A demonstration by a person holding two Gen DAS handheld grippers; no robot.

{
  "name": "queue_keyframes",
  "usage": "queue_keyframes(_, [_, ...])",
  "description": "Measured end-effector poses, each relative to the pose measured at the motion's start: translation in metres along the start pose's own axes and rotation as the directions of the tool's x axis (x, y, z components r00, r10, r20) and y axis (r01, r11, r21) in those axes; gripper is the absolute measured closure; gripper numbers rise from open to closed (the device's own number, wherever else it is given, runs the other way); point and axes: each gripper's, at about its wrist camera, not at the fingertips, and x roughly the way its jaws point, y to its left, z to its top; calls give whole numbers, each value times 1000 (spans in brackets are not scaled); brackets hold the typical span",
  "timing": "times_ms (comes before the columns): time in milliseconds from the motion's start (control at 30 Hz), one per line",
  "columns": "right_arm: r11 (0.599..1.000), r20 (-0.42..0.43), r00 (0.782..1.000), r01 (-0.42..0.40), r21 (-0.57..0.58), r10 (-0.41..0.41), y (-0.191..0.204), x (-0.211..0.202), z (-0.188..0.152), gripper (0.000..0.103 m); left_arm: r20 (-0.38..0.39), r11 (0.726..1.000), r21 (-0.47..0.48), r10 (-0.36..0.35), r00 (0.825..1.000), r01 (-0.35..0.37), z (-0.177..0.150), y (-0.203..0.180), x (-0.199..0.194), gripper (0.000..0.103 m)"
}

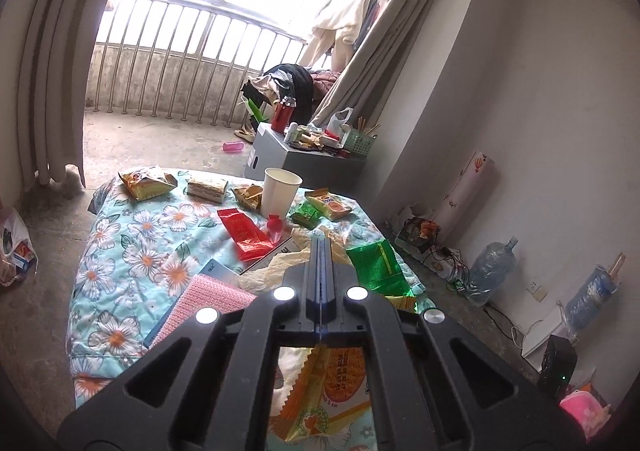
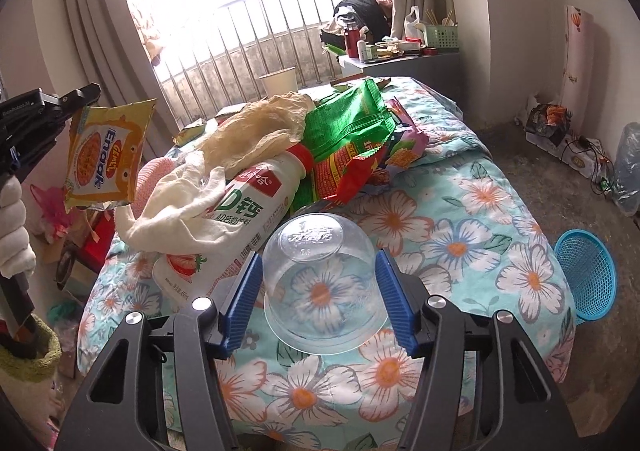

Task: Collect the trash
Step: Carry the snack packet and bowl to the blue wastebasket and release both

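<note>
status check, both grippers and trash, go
Left gripper shut on yellow snack wrapper, lifted. Right gripper clamped around clear plastic cup. Nothing blocking.

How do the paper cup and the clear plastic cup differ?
The paper cup stands upright, mouth up; the clear plastic cup sits upside down. The paper cup is opaque white; the clear plastic cup shows the flower print through it. Both sit on the floral cloth.

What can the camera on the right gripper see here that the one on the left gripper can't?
Only the right wrist view shows the upturned clear plastic cup clamped by the right gripper, the white drink bottle and the blue basket.

Only the left wrist view shows the red packet.

Both show the yellow snack wrapper pinched by the left gripper, and the paper cup.
</note>
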Motion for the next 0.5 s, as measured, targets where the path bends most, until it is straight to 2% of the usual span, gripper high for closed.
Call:
queue_keyframes(233, [997, 75, 996, 33, 74, -39, -29, -31, 0, 46, 7, 996, 64, -62, 998, 62, 1, -44, -6, 103])
queue_keyframes(500, [968, 182, 970, 121, 221, -163, -94, -77, 3, 46, -71, 973, 156, -163, 984, 172, -6, -119, 37, 103])
